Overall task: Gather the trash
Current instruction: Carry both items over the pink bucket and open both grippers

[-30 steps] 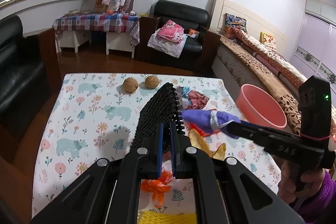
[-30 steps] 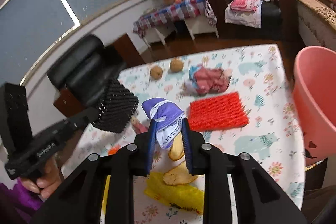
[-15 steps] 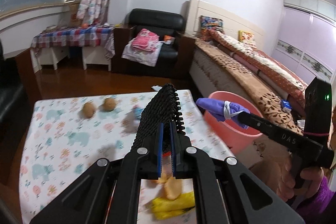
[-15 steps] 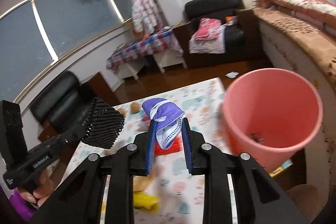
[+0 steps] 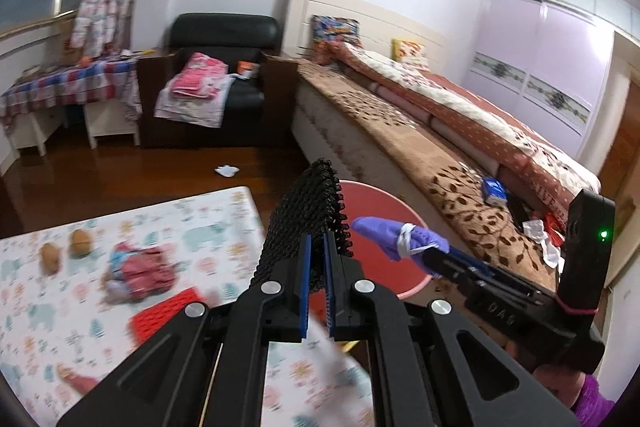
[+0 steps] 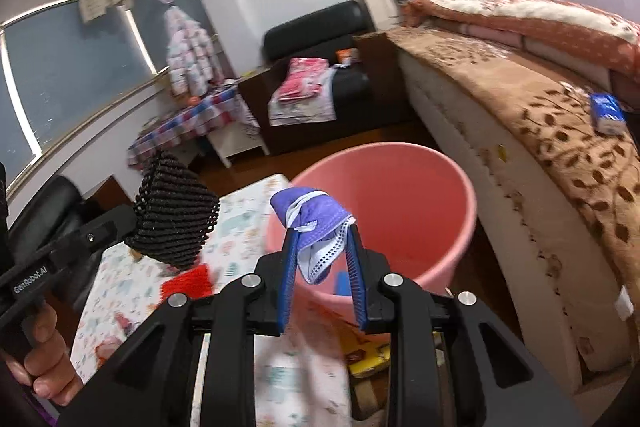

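Note:
My left gripper (image 5: 316, 259) is shut on a black foam net sleeve (image 5: 308, 211), held in the air at the table's right edge; the sleeve also shows in the right wrist view (image 6: 174, 217). My right gripper (image 6: 322, 259) holds a crumpled purple face mask (image 6: 316, 223) between its fingers, just over the near rim of the pink bucket (image 6: 400, 195). The mask (image 5: 400, 237) and bucket (image 5: 384, 263) also show in the left wrist view, the mask above the bucket's opening.
On the patterned tablecloth (image 5: 180, 227) lie a red foam net (image 5: 168, 315), a crumpled red wrapper (image 5: 140, 267) and two walnuts (image 5: 66, 247). A bed (image 5: 440, 155) runs along the right, close to the bucket. A black armchair (image 5: 216, 79) stands behind.
Both grippers have swung right from over the table to the pink bucket, carrying the black sleeve and the purple mask. The right gripper's fingers stand slightly wider around the mask.

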{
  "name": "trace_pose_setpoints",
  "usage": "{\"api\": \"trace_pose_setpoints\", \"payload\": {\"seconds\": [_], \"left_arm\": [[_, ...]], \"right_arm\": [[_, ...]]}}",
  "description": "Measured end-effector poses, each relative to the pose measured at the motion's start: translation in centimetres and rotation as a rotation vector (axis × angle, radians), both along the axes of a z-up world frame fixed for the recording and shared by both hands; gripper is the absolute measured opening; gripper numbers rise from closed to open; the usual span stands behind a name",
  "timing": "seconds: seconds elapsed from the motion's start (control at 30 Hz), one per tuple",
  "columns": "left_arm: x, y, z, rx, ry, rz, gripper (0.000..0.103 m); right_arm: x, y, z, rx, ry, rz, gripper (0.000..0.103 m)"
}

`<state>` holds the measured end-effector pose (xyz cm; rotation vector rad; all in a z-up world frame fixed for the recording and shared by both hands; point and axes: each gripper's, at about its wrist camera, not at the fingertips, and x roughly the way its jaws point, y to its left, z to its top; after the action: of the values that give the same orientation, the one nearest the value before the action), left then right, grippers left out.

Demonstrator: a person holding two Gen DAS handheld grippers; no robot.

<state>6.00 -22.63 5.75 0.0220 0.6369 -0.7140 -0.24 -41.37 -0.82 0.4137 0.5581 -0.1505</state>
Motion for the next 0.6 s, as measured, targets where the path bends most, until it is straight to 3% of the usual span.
{"api": "trace_pose_setpoints", "payload": {"seconds": [0.23,0.6], "left_arm": [[1.0,-5.9,-2.5,0.057,0.042,-0.063,0.005],[3.0,-8.5,-5.2,0.116,0.083,-0.053,0.006]], "right_arm": [[0.0,-2.7,-2.0,0.029,0.045,-0.054,0.025],[1.0,-4.2,-3.6,0.036,0.096,-0.089,0.025]]}}
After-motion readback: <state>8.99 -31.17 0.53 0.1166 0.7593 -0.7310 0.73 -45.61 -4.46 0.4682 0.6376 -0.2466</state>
